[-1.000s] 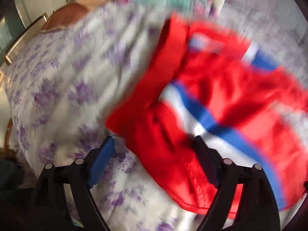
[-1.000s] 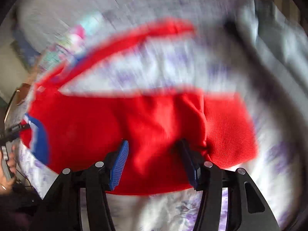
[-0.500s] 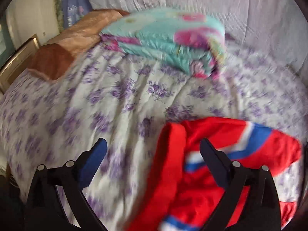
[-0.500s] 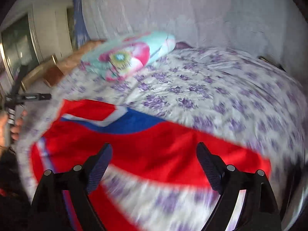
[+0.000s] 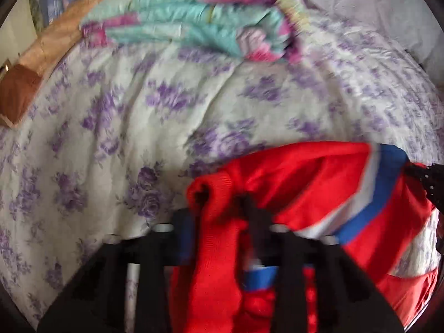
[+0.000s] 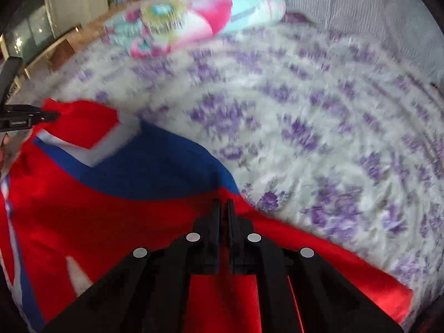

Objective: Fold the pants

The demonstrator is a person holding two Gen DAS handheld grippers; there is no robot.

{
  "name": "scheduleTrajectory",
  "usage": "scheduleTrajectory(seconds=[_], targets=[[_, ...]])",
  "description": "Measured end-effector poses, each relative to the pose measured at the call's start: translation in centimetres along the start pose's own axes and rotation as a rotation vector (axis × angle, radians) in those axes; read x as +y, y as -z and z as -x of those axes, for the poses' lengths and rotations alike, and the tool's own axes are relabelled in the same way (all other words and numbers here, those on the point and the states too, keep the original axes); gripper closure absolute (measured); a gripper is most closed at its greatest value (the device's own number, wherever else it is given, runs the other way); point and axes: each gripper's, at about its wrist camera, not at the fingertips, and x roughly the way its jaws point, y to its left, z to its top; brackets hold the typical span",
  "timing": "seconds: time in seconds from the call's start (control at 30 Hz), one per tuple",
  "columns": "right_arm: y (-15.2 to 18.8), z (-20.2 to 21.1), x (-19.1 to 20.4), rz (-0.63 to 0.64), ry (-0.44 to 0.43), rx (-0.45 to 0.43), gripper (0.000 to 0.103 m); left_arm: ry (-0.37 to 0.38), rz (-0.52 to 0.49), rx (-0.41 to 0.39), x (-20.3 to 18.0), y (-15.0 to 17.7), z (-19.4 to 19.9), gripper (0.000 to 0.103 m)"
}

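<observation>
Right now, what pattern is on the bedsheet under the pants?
Purple flower clusters on a white ground cover the bedsheet; the left wrist view shows it best.

Pants (image 5: pixel 313 183): matt red knit cloth; bedsheet (image 5: pixel 172 127): soft crinkled cotton; fingers (image 6: pixel 215 222): matt black plastic.

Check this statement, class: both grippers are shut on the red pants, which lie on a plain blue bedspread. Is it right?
One detail is wrong. The bedspread is not plain blue: it is white with purple flowers, as the right wrist view shows. The rest holds: the left gripper and right gripper are both shut on the red pants.
</observation>
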Motion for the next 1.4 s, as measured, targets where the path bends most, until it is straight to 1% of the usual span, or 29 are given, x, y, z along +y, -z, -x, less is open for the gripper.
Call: scheduleTrajectory(seconds=[0.07, 0.1, 0.23, 0.3, 0.33, 0.37, 0.43, 0.47, 0.5, 0.53, 0.6, 0.63, 0.7, 0.77, 0.83, 0.87, 0.9, 0.97, 1.0, 1.07, 1.1, 1.13, 1.17, 1.2, 1.23, 1.3, 1.33, 1.37, 1.4], targets=[[0.4, 2.9, 0.0, -0.009, -0.001, -0.068, 0.098, 0.038, 0.005, -0.038, -0.2, 0.1, 1.9, 0.093], [0.7, 4.5, 0.2, -0.011, 0.008, -0.102, 0.098, 0.076, 0.009, -0.064, -0.1, 0.3, 3.5, 0.093], [2.8, 10.4, 1.6, 0.011, 0.023, -0.225, 0.098, 0.131, -0.008, -0.120, -0.1, 1.8, 8.2, 0.093], [5.0, 13.7, 3.6, 0.063, 0.036, -0.296, 0.098, 0.152, -0.016, -0.128, 0.0, 3.5, 10.5, 0.093], [7.0, 15.7, 5.3, 0.096, 0.034, -0.332, 0.098, 0.148, -0.025, -0.128, 0.0, 4.1, 11.3, 0.093], [8.7, 16.9, 6.4, 0.116, 0.028, -0.350, 0.098, 0.142, -0.034, -0.127, 0.1, 5.1, 12.1, 0.092], [12.3, 18.8, 8.9, 0.147, -0.006, -0.370, 0.099, 0.134, -0.043, -0.096, 0.6, 8.0, 13.6, 0.089], [14.8, 19.2, 10.3, 0.155, -0.037, -0.360, 0.099, 0.127, -0.043, -0.070, 0.9, 9.1, 13.7, 0.088], [16.5, 19.0, 11.4, 0.163, -0.063, -0.341, 0.099, 0.121, -0.039, -0.041, 1.2, 10.0, 13.6, 0.084], [18.5, 18.3, 12.7, 0.181, -0.081, -0.308, 0.099, 0.110, -0.026, 0.027, 1.7, 11.6, 13.1, 0.080], [22.0, 16.0, 15.0, 0.213, -0.068, -0.222, 0.099, 0.100, 0.008, 0.119, 3.0, 13.4, 12.0, 0.079], [23.1, 15.4, 15.7, 0.219, -0.057, -0.198, 0.099, 0.114, 0.047, 0.173, 3.9, 14.7, 11.3, 0.079], [24.7, 14.1, 16.3, 0.205, -0.041, -0.172, 0.098, 0.135, 0.095, 0.211, 5.0, 16.3, 10.8, 0.078], [24.9, 14.0, 16.2, 0.182, -0.038, -0.184, 0.098, 0.167, 0.148, 0.224, 5.9, 17.3, 10.8, 0.070], [24.8, 14.3, 16.0, 0.166, -0.039, -0.192, 0.098, 0.183, 0.199, 0.212, 6.6, 17.8, 11.1, 0.063], [24.8, 14.2, 16.2, 0.167, -0.035, -0.192, 0.097, 0.187, 0.231, 0.202, 7.2, 18.0, 11.4, 0.062], [24.7, 14.1, 16.4, 0.173, -0.030, -0.186, 0.095, 0.182, 0.276, 0.181, 7.9, 18.2, 11.9, 0.061], [24.8, 13.9, 17.0, 0.188, -0.003, -0.182, 0.094, 0.149, 0.356, 0.135, 9.6, 18.2, 12.7, 0.057], [24.8, 13.8, 17.3, 0.192, 0.007, -0.178, 0.092, 0.106, 0.402, 0.102, 10.7, 18.3, 13.3, 0.053], [25.0, 14.2, 17.5, 0.182, 0.029, -0.170, 0.068, 0.058, 0.446, 0.038, 11.5, 18.5, 14.6, 0.049], [25.0, 14.7, 17.4, 0.168, 0.045, -0.180, 0.043, 0.055, 0.433, 0.022, 11.3, 18.4, 15.1, 0.049], [24.9, 15.6, 17.2, 0.145, 0.062, -0.206, 0.031, 0.059, 0.412, 0.013, 10.8, 18.3, 15.5, 0.049], [24.8, 17.1, 16.7, 0.102, 0.075, -0.261, 0.029, 0.072, 0.378, -0.003, 9.8, 18.3, 16.1, 0.049], [24.5, 18.5, 15.9, 0.045, 0.089, -0.306, 0.025, 0.083, 0.347, -0.015, 8.9, 18.3, 16.4, 0.044], [24.0, 19.6, 14.9, -0.022, 0.111, -0.342, 0.016, 0.093, 0.284, -0.032, 7.0, 18.2, 16.9, 0.034], [22.8, 20.8, 12.8, -0.157, 0.170, -0.390, 0.005, 0.088, 0.177, -0.058, 3.4, 18.2, 17.0, 0.026], [22.0, 20.8, 11.8, -0.220, 0.199, -0.396, 0.004, 0.085, 0.144, -0.060, 2.2, 18.1, 16.6, 0.026], [20.6, 20.1, 10.8, -0.271, 0.239, -0.372, 0.004, 0.079, 0.102, -0.048, 0.6, 18.0, 15.7, 0.026], [19.6, 19.1, 10.4, -0.292, 0.270, -0.339, 0.004, 0.067, 0.068, -0.021, -0.7, 18.0, 14.3, 0.026]])
